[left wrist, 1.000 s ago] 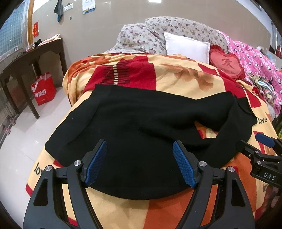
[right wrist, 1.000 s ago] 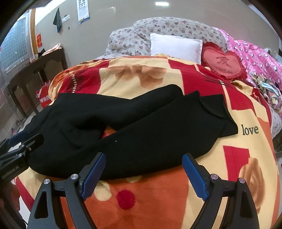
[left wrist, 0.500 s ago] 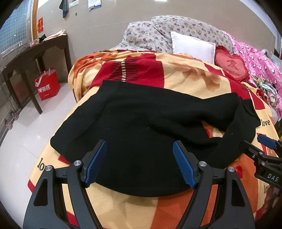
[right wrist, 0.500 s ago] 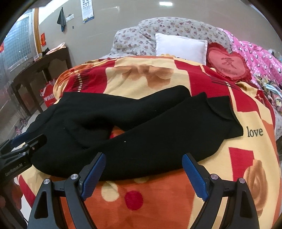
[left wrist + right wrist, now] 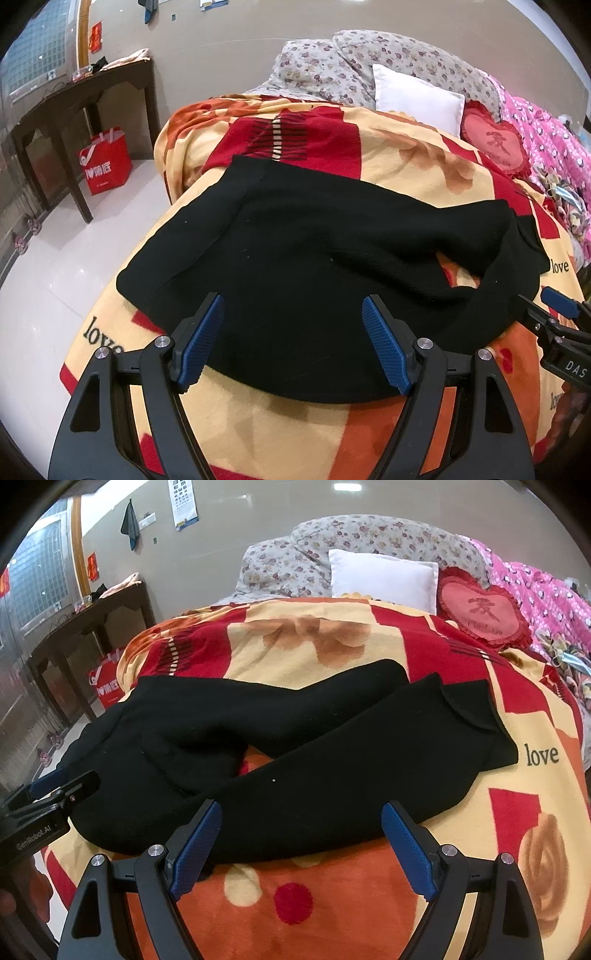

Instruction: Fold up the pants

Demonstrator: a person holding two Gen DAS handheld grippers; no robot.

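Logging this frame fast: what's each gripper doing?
Left gripper: open, holding nothing, above the black pants.
Right gripper: open, holding nothing.

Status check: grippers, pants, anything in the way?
Left gripper and right gripper open, holding nothing. Black pants spread unfolded on blanket, legs apart. Nothing lying on them.

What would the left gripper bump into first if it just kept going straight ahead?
Most likely the black pants. The left gripper is open and points at their wide end, spread on the blanket. Whether it would touch cloth or skim over it is hard to judge, as depth is unclear.
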